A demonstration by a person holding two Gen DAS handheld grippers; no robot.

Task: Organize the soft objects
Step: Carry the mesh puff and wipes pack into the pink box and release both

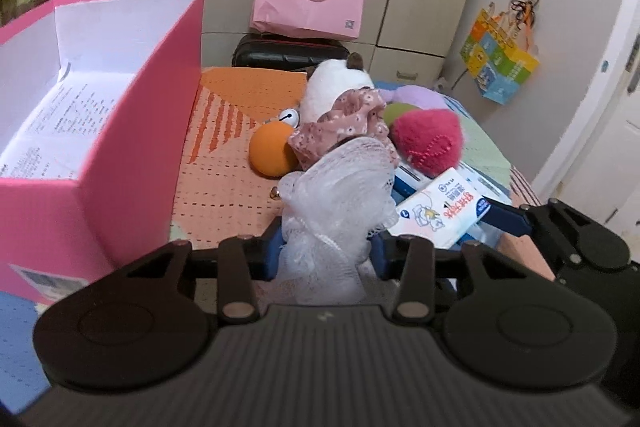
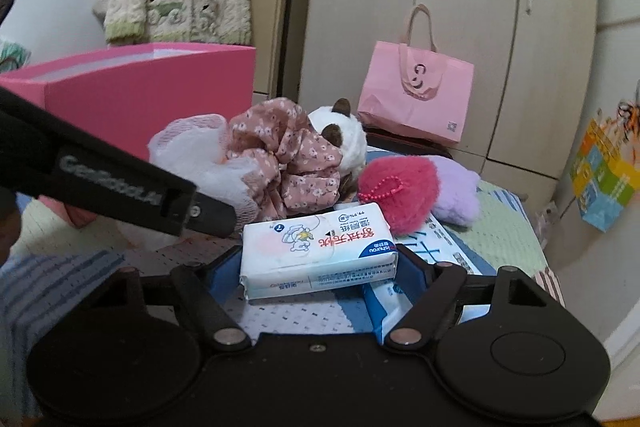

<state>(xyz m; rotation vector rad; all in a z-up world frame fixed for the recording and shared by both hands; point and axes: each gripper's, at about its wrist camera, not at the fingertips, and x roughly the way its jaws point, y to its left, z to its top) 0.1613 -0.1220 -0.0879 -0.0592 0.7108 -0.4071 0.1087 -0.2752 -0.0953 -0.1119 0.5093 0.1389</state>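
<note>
White mesh puff (image 1: 340, 195) was clamped between left gripper (image 1: 324, 247) pads, pink box (image 1: 132, 131) at ten o'clock. Tissue pack (image 2: 316, 251) was squeezed by right gripper (image 2: 320, 267). Slippery mesh could be dropped; floral scrunchie (image 1: 344, 123) snagged.

— What am I looking at on the bed right now?

— I'm seeing a white mesh bath pouf (image 1: 340, 203) bunching up at the near end of the pile, touching a pink floral scrunchie (image 1: 344, 125). A white plush toy (image 1: 334, 85) is lying behind them. An orange ball (image 1: 272, 153) is resting to their left, beside the open pink box (image 1: 132, 131).

— And the wipes?

— I'm seeing the wet wipes pack (image 2: 320, 253) lying flat, a magenta plush heart (image 2: 398, 187) just behind it.
</note>
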